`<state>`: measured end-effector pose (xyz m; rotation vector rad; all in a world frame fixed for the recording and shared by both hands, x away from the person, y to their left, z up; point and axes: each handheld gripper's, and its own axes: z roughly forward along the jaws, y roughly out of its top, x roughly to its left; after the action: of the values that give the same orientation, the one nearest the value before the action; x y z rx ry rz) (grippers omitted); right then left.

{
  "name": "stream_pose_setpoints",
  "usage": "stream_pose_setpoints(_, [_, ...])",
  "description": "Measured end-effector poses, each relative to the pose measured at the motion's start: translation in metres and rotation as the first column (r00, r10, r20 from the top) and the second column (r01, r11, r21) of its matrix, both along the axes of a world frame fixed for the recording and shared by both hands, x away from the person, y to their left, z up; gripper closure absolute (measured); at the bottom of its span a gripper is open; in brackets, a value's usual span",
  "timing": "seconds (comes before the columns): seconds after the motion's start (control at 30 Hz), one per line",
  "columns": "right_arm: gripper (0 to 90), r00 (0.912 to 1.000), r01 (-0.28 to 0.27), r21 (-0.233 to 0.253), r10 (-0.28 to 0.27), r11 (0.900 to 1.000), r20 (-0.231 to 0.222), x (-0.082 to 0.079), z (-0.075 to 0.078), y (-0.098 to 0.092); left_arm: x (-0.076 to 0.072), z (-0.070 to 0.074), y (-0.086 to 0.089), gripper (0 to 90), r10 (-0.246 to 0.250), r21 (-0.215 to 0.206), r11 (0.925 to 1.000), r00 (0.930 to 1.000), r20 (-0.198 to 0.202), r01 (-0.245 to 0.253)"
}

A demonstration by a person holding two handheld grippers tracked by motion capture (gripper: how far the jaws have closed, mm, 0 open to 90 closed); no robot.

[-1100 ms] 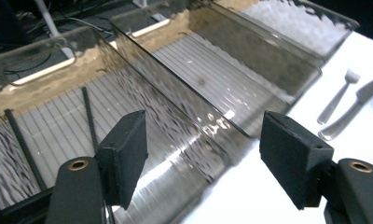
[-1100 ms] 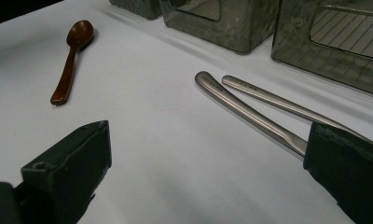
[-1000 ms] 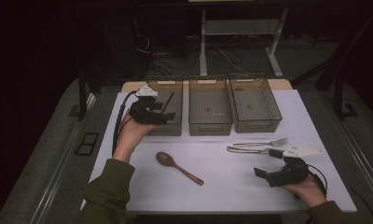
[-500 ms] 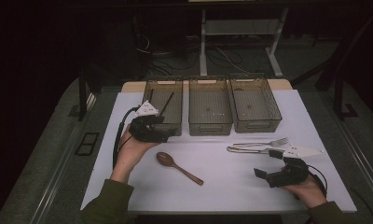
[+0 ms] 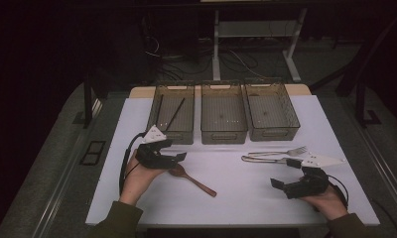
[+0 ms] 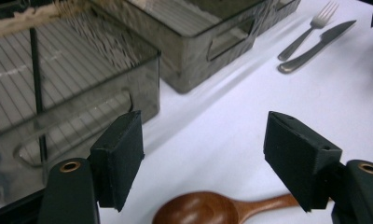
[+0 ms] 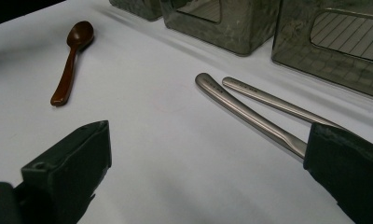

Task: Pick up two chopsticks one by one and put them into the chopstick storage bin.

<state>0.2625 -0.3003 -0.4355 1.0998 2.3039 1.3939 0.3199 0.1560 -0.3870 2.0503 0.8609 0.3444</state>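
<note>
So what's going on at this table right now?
A person is sorting cutlery with a gripper in each hand. The left gripper is open, hovering just above the bowl of the wooden spoon, which lies on the white table. The right gripper is open too, held low near the knife and fork. Three bins stand at the back; the left bin already holds two dark sticks, probably chopsticks.

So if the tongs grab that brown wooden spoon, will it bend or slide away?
The wooden spoon looks solid and glossy, so it probably stays stiff but may slip a little. Its round bowl touches the white table, so it might rock or spin when nudged. The left tongs stand open over the bowl; gripping the thin handle seems steadier.
</note>
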Motion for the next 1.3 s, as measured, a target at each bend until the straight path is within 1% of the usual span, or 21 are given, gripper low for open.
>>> stream_pose_setpoints(0.03, [0.4,1.0000,0.000,0.000,0.000,1.000,0.000,0.000,0.000,0.000,-0.001,-0.002,0.001,27.3,0.002,-0.001,1.0000,1.0000,-0.001,-0.002])
stream_pose_setpoints(0.07, [0.4,1.0000,0.000,0.001,0.000,1.000,-0.001,0.000,0.000,0.000,-0.002,-0.004,0.001,27.1,0.008,-0.012,0.9999,1.0000,-0.001,-0.008])
stream_pose_setpoints(0.17, [0.4,1.0000,0.002,0.001,-0.002,1.000,-0.006,0.001,0.000,0.001,-0.006,-0.009,0.004,26.6,0.011,-0.014,0.9998,0.9999,-0.008,-0.011])
stream_pose_setpoints(0.3, [0.4,1.0000,0.003,0.000,-0.003,1.000,-0.002,0.001,0.000,0.001,-0.010,-0.016,0.005,25.5,0.005,-0.005,1.0000,0.9999,-0.015,-0.005])
stream_pose_setpoints(0.37, [0.4,1.0000,0.004,0.000,-0.004,1.000,-0.004,0.002,0.000,0.001,-0.012,-0.019,0.005,24.4,0.011,-0.005,0.9999,0.9999,-0.010,-0.011])
stream_pose_setpoints(0.5, [0.4,1.0000,0.006,-0.001,-0.006,1.000,-0.007,0.002,0.000,0.000,-0.015,-0.024,0.008,22.8,0.003,0.011,0.9999,0.9999,-0.013,-0.003])
stream_pose_setpoints(0.53, [0.4,0.9999,0.008,-0.003,-0.008,1.000,-0.010,0.002,0.000,0.001,-0.016,-0.025,0.008,22.6,0.005,0.008,1.0000,0.9999,-0.012,-0.005])
stream_pose_setpoints(0.63, [0.4,0.9999,0.011,-0.004,-0.011,1.000,-0.012,0.002,-0.001,0.001,-0.018,-0.027,0.011,22.4,0.003,0.009,1.0000,0.9999,-0.017,-0.003])
stream_pose_setpoints(0.8, [0.4,1.0000,0.005,-0.012,-0.005,1.000,-0.005,0.001,-0.001,0.001,-0.022,-0.032,0.013,22.4,0.002,0.029,0.9996,0.9994,-0.035,-0.001])
stream_pose_setpoints(0.87, [0.4,1.0000,0.004,-0.011,-0.004,1.000,-0.006,0.000,-0.001,0.001,-0.021,-0.034,0.014,22.4,0.003,0.046,0.9989,0.9992,-0.039,-0.001])
stream_pose_setpoints(0.97, [0.4,1.0000,0.004,-0.007,-0.004,1.000,0.002,0.000,-0.001,0.000,-0.019,-0.037,0.016,22.4,0.007,0.062,0.9981,0.9988,-0.047,-0.004])
stream_pose_setpoints(1.1, [0.4,1.0000,0.004,-0.005,-0.004,1.000,-0.001,-0.001,0.000,0.000,-0.016,-0.042,0.018,22.4,0.011,0.078,0.9969,0.9981,-0.060,-0.006])
stream_pose_setpoints(1.2, [0.4,1.0000,0.003,-0.006,-0.003,1.000,0.002,0.000,-0.001,0.000,-0.013,-0.045,0.019,22.2,0.010,0.098,0.9951,0.9977,-0.067,-0.004])
stream_pose_setpoints(1.3, [0.4,1.0000,0.002,-0.007,-0.002,1.000,-0.001,0.000,-0.001,0.001,-0.009,-0.047,0.019,22.2,0.012,0.103,0.9947,0.9974,-0.071,-0.005])
